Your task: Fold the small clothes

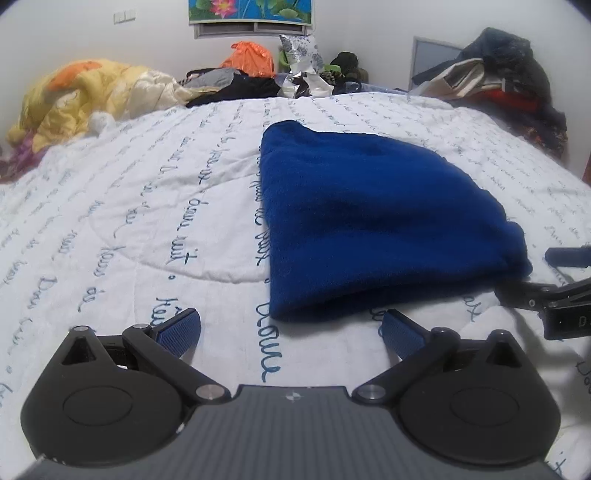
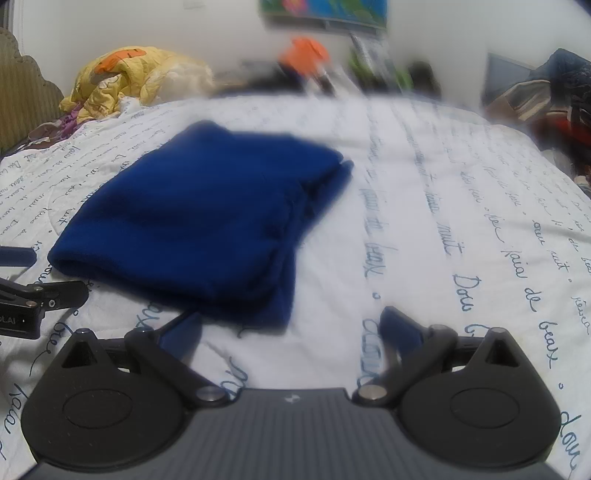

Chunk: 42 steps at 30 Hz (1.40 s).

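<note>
While unheld, blue garment beyond fingers

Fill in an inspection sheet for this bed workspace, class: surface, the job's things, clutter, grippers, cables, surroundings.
Surface: white quilt with blue script, bare in front.
Job's things: blue fleece garment, folded, lying flat.
Clutter: yellow bedding, orange bag, dark clothes pile along the far edge.
Grippers: left gripper open, empty, just short of the garment; right gripper open, empty, at its near corner.
Cables: nothing seen.
Surroundings: white wall, flower picture.
</note>
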Tool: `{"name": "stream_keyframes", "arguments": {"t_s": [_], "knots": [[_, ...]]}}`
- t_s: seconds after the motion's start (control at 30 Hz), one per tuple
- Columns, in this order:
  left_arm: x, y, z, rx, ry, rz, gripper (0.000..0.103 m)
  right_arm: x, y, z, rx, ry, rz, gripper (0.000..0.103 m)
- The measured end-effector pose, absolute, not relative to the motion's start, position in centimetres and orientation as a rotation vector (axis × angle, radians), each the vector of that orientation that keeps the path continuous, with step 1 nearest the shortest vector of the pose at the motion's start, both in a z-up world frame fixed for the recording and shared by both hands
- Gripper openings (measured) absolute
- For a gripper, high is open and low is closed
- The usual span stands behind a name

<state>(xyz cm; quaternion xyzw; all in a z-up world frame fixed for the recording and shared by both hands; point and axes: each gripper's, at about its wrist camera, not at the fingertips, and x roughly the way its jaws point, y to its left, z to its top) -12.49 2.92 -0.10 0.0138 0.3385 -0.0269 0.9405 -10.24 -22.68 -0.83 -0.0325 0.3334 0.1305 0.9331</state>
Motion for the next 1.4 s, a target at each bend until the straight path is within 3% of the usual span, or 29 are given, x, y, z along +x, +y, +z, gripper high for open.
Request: {"name": "stream_keyframes", "arguments": {"t_s": [1.4], "knots": [[-12.12, 3.90, -0.23, 0.016, 0.683, -0.058, 0.103, -10.08, -22.36, -0.74, -0.062, 0.680, 0.249, 0.103]]}}
